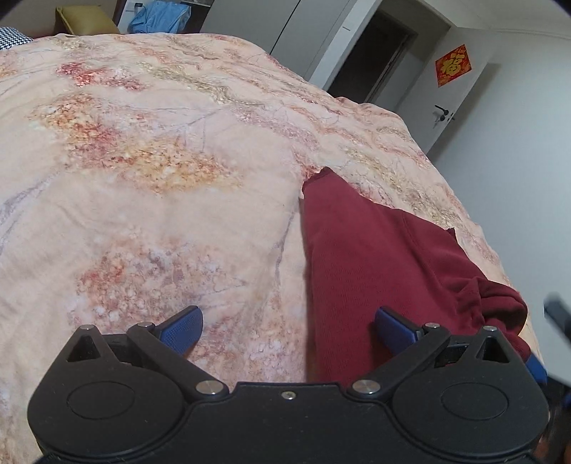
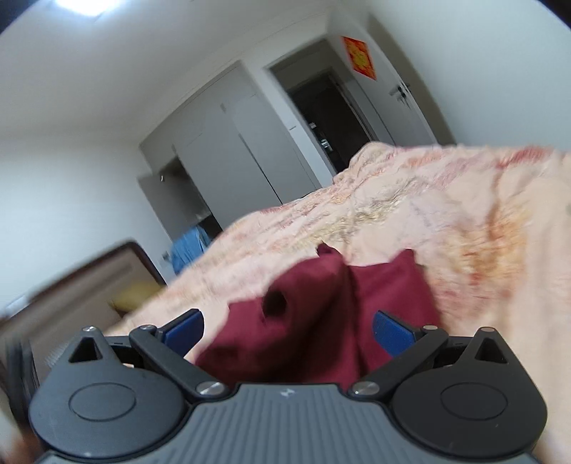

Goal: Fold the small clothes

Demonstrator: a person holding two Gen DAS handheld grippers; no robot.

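A dark red knit garment (image 1: 374,250) lies on the pink floral bedspread (image 1: 160,160), spread out with a bunched part at its near right. My left gripper (image 1: 288,326) is open and empty just above the garment's left edge, its right finger over the cloth. In the blurred right wrist view the same red garment (image 2: 321,303) lies straight ahead with a round sleeve opening showing. My right gripper (image 2: 288,330) is open and empty, close over the garment's near end.
The bedspread (image 2: 446,214) covers the whole bed. Beyond it stand white wardrobe doors (image 2: 232,150), a dark doorway (image 1: 371,57), a white door with a red paper ornament (image 1: 452,65), and blue clothing hanging at the back (image 1: 157,18).
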